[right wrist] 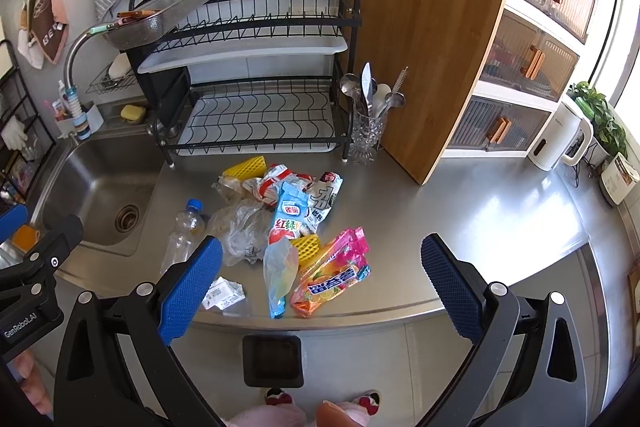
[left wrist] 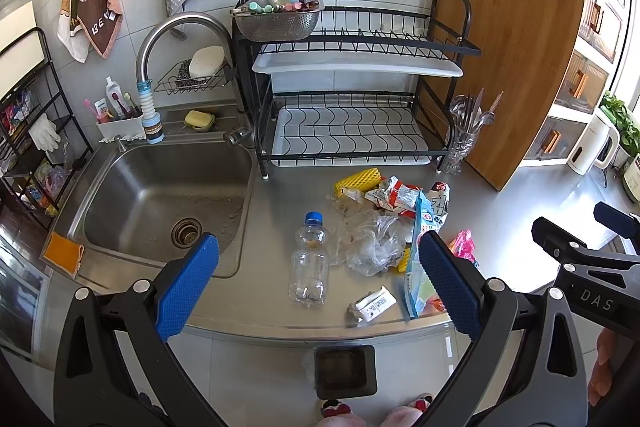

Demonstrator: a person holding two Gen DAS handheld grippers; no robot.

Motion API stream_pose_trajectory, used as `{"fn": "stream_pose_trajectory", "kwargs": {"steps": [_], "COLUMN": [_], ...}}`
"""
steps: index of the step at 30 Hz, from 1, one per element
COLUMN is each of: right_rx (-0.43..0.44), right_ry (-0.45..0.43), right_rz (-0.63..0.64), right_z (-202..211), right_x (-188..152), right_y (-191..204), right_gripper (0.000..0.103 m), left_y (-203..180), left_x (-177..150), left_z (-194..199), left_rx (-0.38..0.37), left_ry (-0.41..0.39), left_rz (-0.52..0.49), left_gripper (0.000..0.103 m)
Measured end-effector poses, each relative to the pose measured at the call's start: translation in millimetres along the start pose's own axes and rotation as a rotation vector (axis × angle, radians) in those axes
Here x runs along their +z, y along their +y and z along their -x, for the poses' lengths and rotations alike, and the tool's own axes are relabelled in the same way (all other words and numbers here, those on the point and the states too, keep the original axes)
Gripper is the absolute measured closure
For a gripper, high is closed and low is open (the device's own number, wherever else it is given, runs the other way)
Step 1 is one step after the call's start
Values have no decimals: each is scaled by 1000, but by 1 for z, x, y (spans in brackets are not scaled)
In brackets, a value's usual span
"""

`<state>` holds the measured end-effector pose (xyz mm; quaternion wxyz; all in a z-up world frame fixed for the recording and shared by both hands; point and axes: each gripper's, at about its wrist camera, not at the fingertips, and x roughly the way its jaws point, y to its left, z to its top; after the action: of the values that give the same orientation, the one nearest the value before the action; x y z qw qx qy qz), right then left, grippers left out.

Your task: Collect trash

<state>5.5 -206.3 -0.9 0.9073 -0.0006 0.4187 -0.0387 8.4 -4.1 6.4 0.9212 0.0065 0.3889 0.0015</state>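
Observation:
Trash lies heaped on the steel counter (right wrist: 460,227): an empty clear bottle (left wrist: 310,263) (right wrist: 184,233) with a blue cap, crumpled clear plastic (left wrist: 370,239) (right wrist: 240,227), a blue snack bag (right wrist: 282,251) (left wrist: 418,267), a pink-orange candy wrapper (right wrist: 334,273), yellow foam netting (left wrist: 358,181) (right wrist: 246,167), and a small white carton (left wrist: 372,305) (right wrist: 222,293). A black bin (left wrist: 345,371) (right wrist: 272,361) stands on the floor below the counter edge. My left gripper (left wrist: 316,283) is open, hovering before the bottle. My right gripper (right wrist: 320,283) is open above the candy wrapper.
A steel sink (left wrist: 160,199) lies to the left, a black dish rack (left wrist: 352,99) behind the trash. A bamboo cutting board (right wrist: 428,39) leans on the wall beside a glass of cutlery (right wrist: 366,123). A white kettle (right wrist: 560,137) stands far right.

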Motion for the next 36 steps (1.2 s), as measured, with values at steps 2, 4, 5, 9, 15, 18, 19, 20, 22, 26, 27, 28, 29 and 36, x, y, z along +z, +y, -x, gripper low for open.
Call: {"fn": "stream_pose_trajectory", "kwargs": {"steps": [2, 4, 5, 9, 15, 18, 19, 20, 22, 26, 27, 28, 29, 36], "right_rx": [2, 5, 4, 5, 7, 6, 7, 7, 7, 8, 8, 9, 9, 10], "right_ry": [1, 1, 1, 0, 3, 1, 1, 0, 0, -2, -2, -2, -1, 2], "right_rz": [-1, -2, -2, -6, -3, -6, -8, -10, -12, -13, -13, -14, -15, -17], "right_z": [0, 0, 0, -1, -1, 0, 0, 0, 0, 0, 0, 0, 0, -1], "right_x": [0, 0, 1, 1, 0, 0, 0, 0, 0, 0, 0, 0, 0, 1], "right_y": [0, 0, 0, 0, 0, 0, -1, -1, -2, -2, -2, -2, -2, -3], "right_gripper": [3, 3, 3, 3, 3, 3, 3, 3, 3, 3, 3, 3, 3, 3], "left_y": [0, 0, 0, 1, -1, -1, -1, -1, -1, 0, -2, -2, -1, -2], "left_x": [1, 3, 3, 0, 0, 0, 0, 1, 1, 3, 0, 0, 1, -3], "left_z": [-1, -2, -2, -2, -1, -1, -1, -1, -2, -4, -1, -1, -1, -1], "left_rx": [0, 0, 1, -3, -2, -1, -2, -3, 0, 1, 1, 2, 2, 5], "left_ry": [2, 1, 1, 0, -2, -3, -4, -4, -3, -2, -6, -7, -7, -6], "left_rz": [-2, -2, -2, -1, -2, -1, -1, -2, -3, -4, -5, -5, -5, -9], "left_gripper": [8, 8, 8, 8, 8, 8, 8, 8, 8, 8, 8, 8, 8, 8]}}
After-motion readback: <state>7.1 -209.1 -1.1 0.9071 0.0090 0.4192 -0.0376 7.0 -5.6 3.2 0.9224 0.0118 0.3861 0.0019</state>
